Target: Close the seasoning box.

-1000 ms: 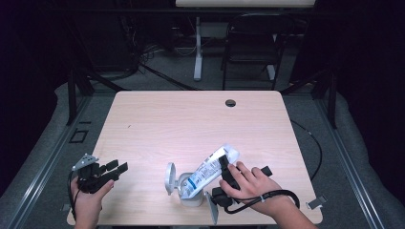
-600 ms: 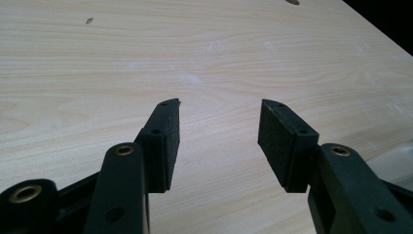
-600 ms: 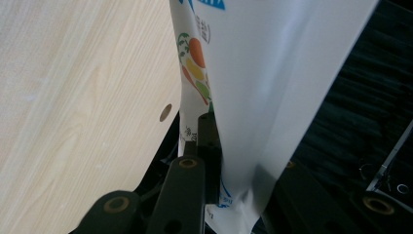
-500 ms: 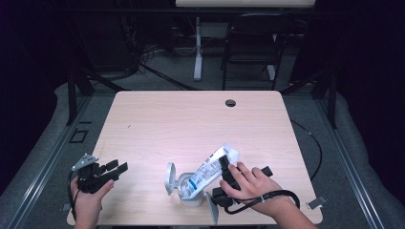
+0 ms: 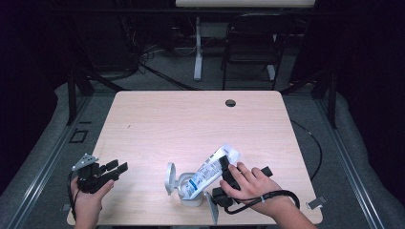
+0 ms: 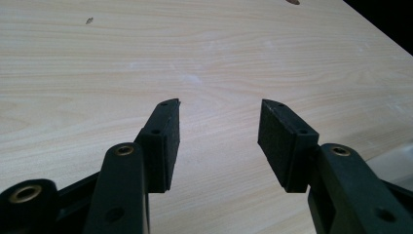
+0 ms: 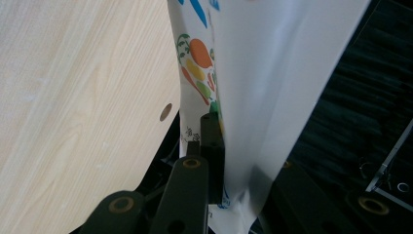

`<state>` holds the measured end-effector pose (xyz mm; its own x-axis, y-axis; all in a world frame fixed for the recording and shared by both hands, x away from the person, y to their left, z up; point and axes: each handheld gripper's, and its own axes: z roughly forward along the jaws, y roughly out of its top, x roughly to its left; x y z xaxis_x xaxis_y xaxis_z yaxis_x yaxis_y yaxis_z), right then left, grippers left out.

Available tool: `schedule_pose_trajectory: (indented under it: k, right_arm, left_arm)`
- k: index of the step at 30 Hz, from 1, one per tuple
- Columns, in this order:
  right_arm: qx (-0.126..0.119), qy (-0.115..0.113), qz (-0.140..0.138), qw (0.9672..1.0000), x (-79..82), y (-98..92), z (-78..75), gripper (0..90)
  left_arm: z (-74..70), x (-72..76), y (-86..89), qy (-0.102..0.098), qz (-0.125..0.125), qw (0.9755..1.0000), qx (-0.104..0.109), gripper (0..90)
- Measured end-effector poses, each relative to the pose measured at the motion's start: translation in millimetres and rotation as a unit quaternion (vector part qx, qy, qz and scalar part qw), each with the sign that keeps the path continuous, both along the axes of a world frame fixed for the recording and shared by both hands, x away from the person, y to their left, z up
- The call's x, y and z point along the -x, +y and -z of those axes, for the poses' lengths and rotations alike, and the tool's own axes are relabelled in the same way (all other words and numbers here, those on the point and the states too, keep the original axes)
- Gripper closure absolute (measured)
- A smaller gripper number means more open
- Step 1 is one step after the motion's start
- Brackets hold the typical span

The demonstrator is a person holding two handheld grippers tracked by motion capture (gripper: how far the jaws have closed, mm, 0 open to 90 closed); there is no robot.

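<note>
Now, in the high view, the right gripper [image 5: 224, 177] has its jaws just closing on the white pouch [image 5: 212, 167], which slants from the open grey container [image 5: 187, 188] up toward the far right; the grip looks nearly set. The left gripper [image 5: 114, 169] rests near the table's [image 5: 191, 119] left edge. In the left gripper view, its jaws gape, empty. In the right gripper view, the pads pinch the pouch [image 7: 253, 87].

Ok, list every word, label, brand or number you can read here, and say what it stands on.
No text can be read anywhere.
Pouch, high view: blue and dark print, too small and blurred to read.
Pouch, right gripper view: vegetable pictures and a few tiny dark marks near the right gripper, too small to read.
Container with open lid: no lettering shows.
Table: plain wood, no lettering.
</note>
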<state>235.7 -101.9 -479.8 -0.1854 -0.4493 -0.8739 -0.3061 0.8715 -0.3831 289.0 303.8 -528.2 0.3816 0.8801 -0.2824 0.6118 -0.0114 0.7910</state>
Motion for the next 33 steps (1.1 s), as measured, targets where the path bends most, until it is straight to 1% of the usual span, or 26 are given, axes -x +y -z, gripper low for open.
schedule_pose_trajectory:
  k: [11,12,13,14,15,16,18,20,21,22,26,28,30,33]
  right_arm:
    - [-0.001,-0.003,0.0,1.0,0.4,-0.8,-0.5,84.7]
    - [0.005,-0.006,0.005,1.0,1.5,-0.1,-1.6,84.7]
    - [0.0,-0.003,0.003,1.0,0.9,-0.6,-1.0,84.8]
    - [0.01,-0.011,0.008,0.9999,2.3,0.4,-2.3,84.8]
    - [0.006,-0.007,0.006,0.9999,1.7,-0.1,-1.8,84.8]
    - [-0.006,0.0,0.001,1.0,0.4,-1.5,0.0,84.7]
    - [0.002,-0.005,0.003,1.0,1.3,-0.7,-1.4,84.7]
    - [-0.005,-0.002,0.001,1.0,0.7,-1.7,-0.6,84.7]
    - [-0.002,-0.004,0.001,1.0,0.9,-1.6,-1.0,84.7]
    - [-0.005,-0.003,0.0,1.0,0.7,-2.0,-1.1,84.8]
    - [-0.003,-0.003,-0.004,1.0,0.4,-2.6,-1.4,84.7]
    - [0.001,-0.008,-0.004,1.0,0.9,-2.5,-2.4,84.7]
    - [0.011,-0.017,-0.002,0.9998,1.6,-2.1,-2.6,84.7]
    - [0.013,-0.018,-0.004,0.9997,1.6,-2.0,-2.5,84.7]
  left_arm:
    - [0.6,-0.3,0.1,-0.001,-0.001,1.0,0.0,50.8]
    - [0.6,-0.2,0.2,-0.001,-0.001,1.0,0.0,50.8]
    - [0.6,-0.2,0.2,-0.001,-0.001,1.0,0.0,50.8]
    - [0.5,-0.2,0.2,-0.001,-0.002,1.0,0.0,50.7]
    - [0.5,-0.2,0.2,-0.001,-0.001,1.0,0.0,50.8]
    - [0.5,-0.1,0.2,-0.001,-0.002,1.0,0.0,50.8]
    - [0.6,-0.1,0.2,-0.001,-0.001,1.0,0.0,50.8]
    - [0.7,-0.2,0.2,-0.002,-0.002,1.0,0.001,50.8]
    - [0.7,-0.2,0.2,-0.003,-0.002,1.0,0.001,50.8]
    - [0.7,-0.2,0.2,-0.002,-0.002,1.0,0.001,50.8]
    - [0.8,-0.2,0.2,-0.002,-0.002,1.0,0.001,50.8]
    - [0.7,-0.2,0.1,-0.002,-0.002,1.0,0.001,50.8]
    - [0.7,-0.2,0.1,-0.003,-0.002,1.0,0.002,50.7]
    - [0.8,-0.1,0.2,-0.002,-0.002,1.0,0.002,50.8]
